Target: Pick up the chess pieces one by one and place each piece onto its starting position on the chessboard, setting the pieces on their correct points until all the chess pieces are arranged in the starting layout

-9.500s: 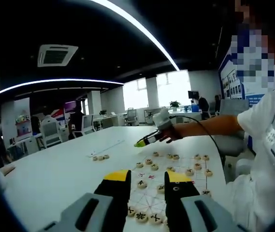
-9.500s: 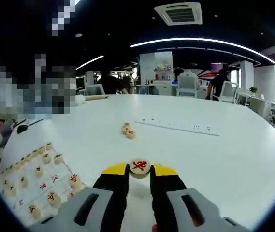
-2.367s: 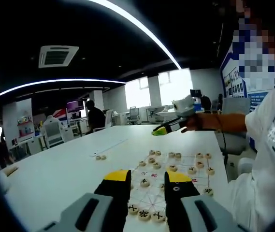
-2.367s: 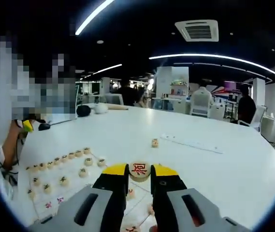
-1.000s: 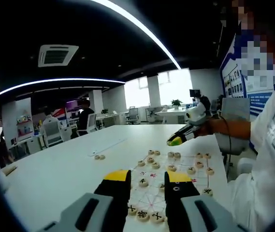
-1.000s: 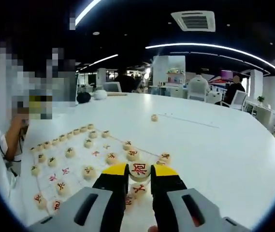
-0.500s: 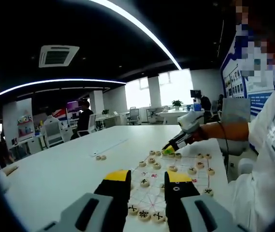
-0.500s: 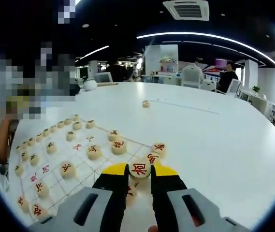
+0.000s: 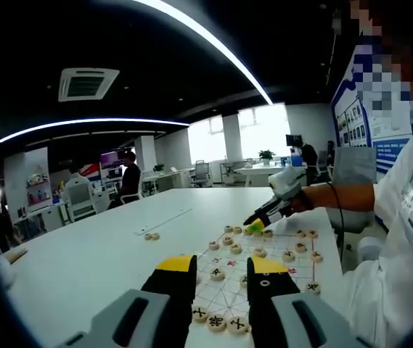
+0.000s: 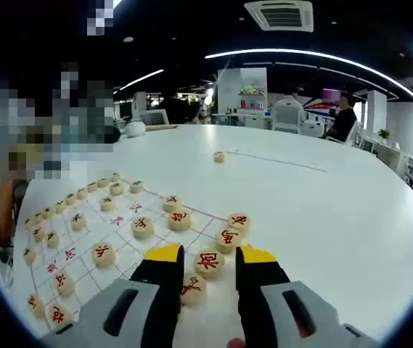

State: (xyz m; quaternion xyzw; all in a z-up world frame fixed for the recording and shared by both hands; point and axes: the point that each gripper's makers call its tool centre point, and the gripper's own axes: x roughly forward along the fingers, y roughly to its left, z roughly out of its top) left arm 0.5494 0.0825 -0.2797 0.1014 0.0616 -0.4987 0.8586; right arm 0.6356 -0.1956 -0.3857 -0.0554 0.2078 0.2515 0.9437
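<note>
White bench (image 10: 351,217): my right gripper (image 10: 210,255) just spread apart, red piece (image 10: 208,262) released onto chessboard (image 10: 83,261); left gripper (image 9: 221,267) idle, open, empty.

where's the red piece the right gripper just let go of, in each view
Left gripper view: far side of the chessboard, by the right gripper; the piece itself is too small to pick out there.
Right gripper view: low centre, the red-marked piece lies on the board between the opened jaws, beside a row of red pieces.
Shared landmark: the loose pieces on the bare table beyond the board.
</note>
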